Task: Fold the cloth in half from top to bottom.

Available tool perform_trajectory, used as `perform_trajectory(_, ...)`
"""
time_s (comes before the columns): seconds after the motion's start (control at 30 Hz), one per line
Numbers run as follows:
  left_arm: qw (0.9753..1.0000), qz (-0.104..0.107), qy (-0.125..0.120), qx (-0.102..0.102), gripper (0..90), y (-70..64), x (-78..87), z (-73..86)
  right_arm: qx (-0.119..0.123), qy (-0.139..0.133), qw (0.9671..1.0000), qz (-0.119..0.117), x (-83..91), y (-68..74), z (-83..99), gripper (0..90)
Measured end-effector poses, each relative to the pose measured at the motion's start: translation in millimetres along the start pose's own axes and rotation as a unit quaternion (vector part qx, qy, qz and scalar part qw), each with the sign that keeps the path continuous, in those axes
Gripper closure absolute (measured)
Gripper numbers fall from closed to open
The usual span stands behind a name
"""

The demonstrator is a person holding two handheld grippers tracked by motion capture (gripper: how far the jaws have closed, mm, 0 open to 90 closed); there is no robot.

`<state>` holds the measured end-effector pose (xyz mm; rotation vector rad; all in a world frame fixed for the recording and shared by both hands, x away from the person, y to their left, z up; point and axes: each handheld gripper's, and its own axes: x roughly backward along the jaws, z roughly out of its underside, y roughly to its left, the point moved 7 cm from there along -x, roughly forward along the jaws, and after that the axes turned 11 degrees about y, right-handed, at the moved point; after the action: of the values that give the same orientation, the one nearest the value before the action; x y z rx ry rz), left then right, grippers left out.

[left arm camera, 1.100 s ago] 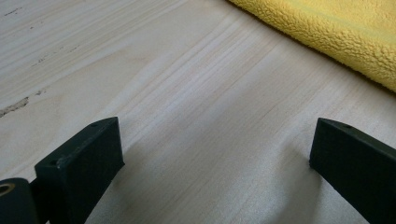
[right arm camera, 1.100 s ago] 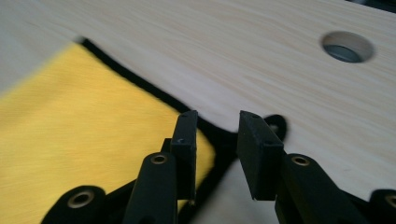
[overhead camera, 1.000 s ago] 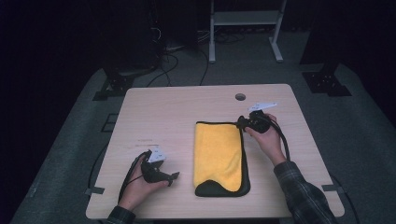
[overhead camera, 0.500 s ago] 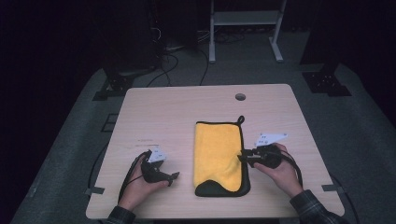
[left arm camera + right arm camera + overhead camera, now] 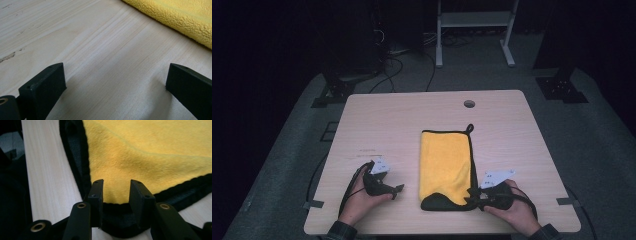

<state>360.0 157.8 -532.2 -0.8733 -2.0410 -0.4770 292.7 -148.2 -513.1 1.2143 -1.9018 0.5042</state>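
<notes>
A pale wooden table (image 5: 387, 125) carries a folded yellow towel (image 5: 446, 162) with black trim, lying right of centre with its long side running away from the person. The right gripper (image 5: 475, 196), held in the right hand (image 5: 512, 210), meets the towel's near right corner; in the right gripper view its jaws stand narrowly apart astride the black edge, apparently not yet pinching it. The left gripper (image 5: 398, 189), in the left hand (image 5: 359, 197), rests on bare wood just left of the towel, jaws spread wide and holding nothing.
</notes>
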Motion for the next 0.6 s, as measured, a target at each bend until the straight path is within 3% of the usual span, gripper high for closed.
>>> perform_trajectory(0.1, 1.0000, 0.000, 0.000, 0.000, 1.4, 0.0, 0.0, 0.0, 0.010, 0.005, 0.9999, -0.011, -1.8, 7.5, 1.1, 62.2)
perform_trajectory(0.3, 1.0000, 0.000, 0.000, 0.000, 1.5, 0.0, -0.1, -0.1, 0.030, 0.024, 0.9993, 0.001, -9.1, 10.3, 4.1, 68.5)
perform_trajectory(0.47, 1.0000, 0.000, 0.000, 0.000, 1.4, 0.0, -0.1, -0.1, 0.022, 0.019, 0.9996, -0.005, -5.0, 10.0, 1.9, 86.2)
perform_trajectory(0.6, 1.0000, 0.000, 0.000, 0.000, 1.4, 0.1, -0.1, -0.2, 0.012, 0.008, 0.9999, -0.007, 4.5, 8.3, 0.0, 87.2)
